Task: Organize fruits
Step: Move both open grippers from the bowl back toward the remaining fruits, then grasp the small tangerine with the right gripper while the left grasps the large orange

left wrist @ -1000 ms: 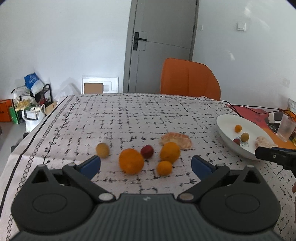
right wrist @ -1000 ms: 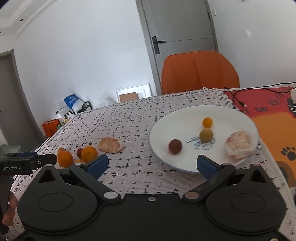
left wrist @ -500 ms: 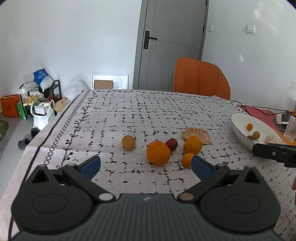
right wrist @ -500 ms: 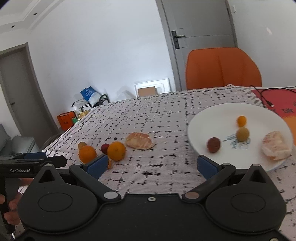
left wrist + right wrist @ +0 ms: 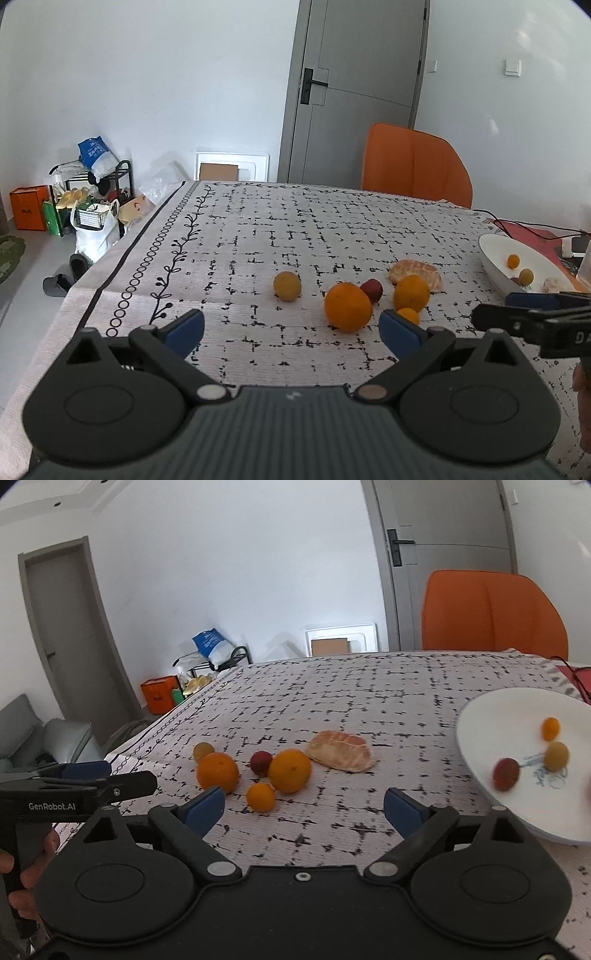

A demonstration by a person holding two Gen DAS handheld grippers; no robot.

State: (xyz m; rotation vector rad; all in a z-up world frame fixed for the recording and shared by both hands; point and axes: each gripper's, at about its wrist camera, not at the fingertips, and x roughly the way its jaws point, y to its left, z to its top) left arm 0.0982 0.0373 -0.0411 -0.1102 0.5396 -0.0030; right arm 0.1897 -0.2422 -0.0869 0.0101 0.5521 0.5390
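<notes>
oranges (image 5: 217,772) 2 | small fruits (image 5: 260,796) 6 (three plated) | peeled halves (image 5: 341,756) 2 | plate (image 5: 480,716) 1

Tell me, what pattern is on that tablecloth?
The tablecloth is pale with broken black grid lines and a vine-and-circle border; the left wrist view shows it best.

We see our right gripper (image 5: 303,808) spread wide over the tablecloth (image 5: 369,701); two oranges (image 5: 217,772) lie just beyond, and the white plate (image 5: 480,716) sits right.

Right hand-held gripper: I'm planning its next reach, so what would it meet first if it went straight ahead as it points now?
Probably the small orange, nearest between the open fingers, with the larger orange just behind; depth is uncertain.
</notes>
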